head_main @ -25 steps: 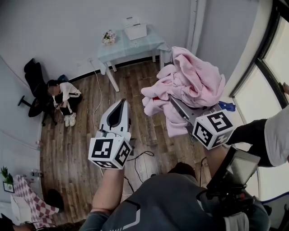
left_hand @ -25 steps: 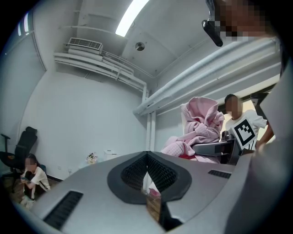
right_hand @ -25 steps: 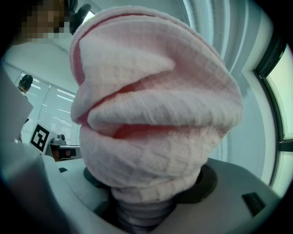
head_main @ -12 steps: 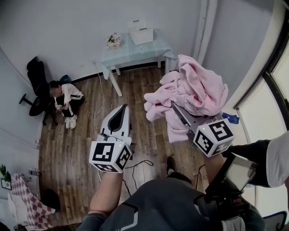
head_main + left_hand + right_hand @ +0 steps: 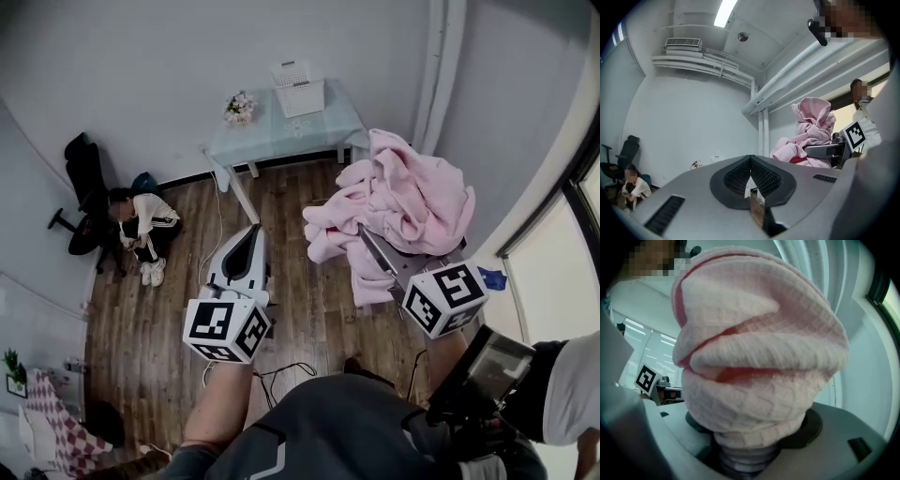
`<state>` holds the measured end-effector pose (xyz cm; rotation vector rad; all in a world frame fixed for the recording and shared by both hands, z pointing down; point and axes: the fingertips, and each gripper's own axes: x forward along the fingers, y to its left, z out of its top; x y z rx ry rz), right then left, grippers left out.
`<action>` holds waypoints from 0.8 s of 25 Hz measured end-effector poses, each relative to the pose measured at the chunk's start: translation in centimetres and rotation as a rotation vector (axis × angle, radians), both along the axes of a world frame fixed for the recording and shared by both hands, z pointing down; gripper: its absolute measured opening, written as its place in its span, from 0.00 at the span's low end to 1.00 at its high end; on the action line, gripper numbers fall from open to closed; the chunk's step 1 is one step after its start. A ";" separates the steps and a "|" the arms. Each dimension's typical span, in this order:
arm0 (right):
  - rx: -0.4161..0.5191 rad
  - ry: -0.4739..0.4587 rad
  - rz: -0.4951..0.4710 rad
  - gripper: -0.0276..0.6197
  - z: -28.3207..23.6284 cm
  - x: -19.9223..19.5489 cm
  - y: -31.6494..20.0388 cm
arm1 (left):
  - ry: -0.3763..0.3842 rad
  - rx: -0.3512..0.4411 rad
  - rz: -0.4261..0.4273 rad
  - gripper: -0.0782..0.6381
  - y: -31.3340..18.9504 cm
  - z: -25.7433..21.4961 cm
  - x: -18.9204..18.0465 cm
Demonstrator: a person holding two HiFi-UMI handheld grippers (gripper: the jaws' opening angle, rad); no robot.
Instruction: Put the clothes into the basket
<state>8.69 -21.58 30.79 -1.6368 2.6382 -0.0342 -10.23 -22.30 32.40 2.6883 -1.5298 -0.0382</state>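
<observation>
Bright, even light — strong fisheye bending

A ceiling light strip [image 5: 725,11] is glaring white in the left gripper view, and daylight is coming in through the window [image 5: 562,272] at the head view's right. Walls are bowing and corners are darkening to black in every view. The pink cloth [image 5: 759,357] is sitting close to the lens, softly lit — its weave is showing clearly, the background blurring.

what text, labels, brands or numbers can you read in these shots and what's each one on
No readable text in any view.
Cubes on left tool and right tool: black-and-white square markers only, no letters.
Pink garment in the right tool: no tag or print shows.
</observation>
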 end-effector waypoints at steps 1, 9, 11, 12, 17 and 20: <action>0.003 0.000 -0.001 0.60 0.0 0.0 0.0 | 0.000 0.002 -0.001 0.12 -0.1 0.0 0.0; 0.014 0.021 -0.015 0.60 -0.2 -0.1 0.1 | 0.010 0.002 -0.013 0.12 -0.3 0.4 -0.7; 0.016 0.024 -0.014 0.60 -0.4 0.0 0.1 | 0.008 -0.005 -0.017 0.12 -0.2 0.5 -1.0; 0.016 0.023 -0.012 0.60 -0.4 0.0 0.1 | 0.005 -0.009 -0.018 0.12 -0.2 0.6 -1.1; 0.015 0.027 -0.016 0.60 -0.4 -0.1 0.2 | 0.000 -0.008 -0.004 0.12 0.2 0.4 -1.0; 0.011 0.022 -0.019 0.60 -0.3 -0.1 0.1 | -0.001 -0.002 0.010 0.12 0.3 0.3 -0.6</action>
